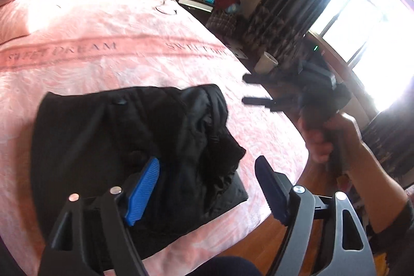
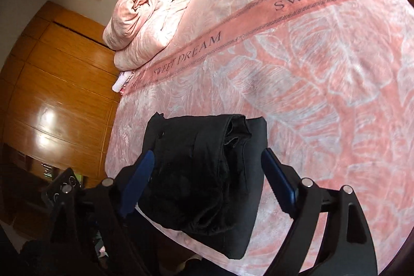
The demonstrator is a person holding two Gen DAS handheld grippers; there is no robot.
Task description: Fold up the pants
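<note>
Right wrist view: black pants (image 2: 204,172) lie folded compactly on the pink bedspread (image 2: 323,95); probably finished. Both grippers (image 2: 207,183) (image 1: 207,188) gape wide, empty.

I see the black pants (image 2: 204,180) folded into a compact, thick rectangle, flat near the bed's (image 2: 323,84) edge, with 1 rumpled layer bunched on top, slightly untidy.

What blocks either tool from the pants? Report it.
Nothing visible does. The pants lie in a folded bundle near the edge of the bed, alone on the blanket. The left tool and right tool are both open above them, holding nothing.
</note>
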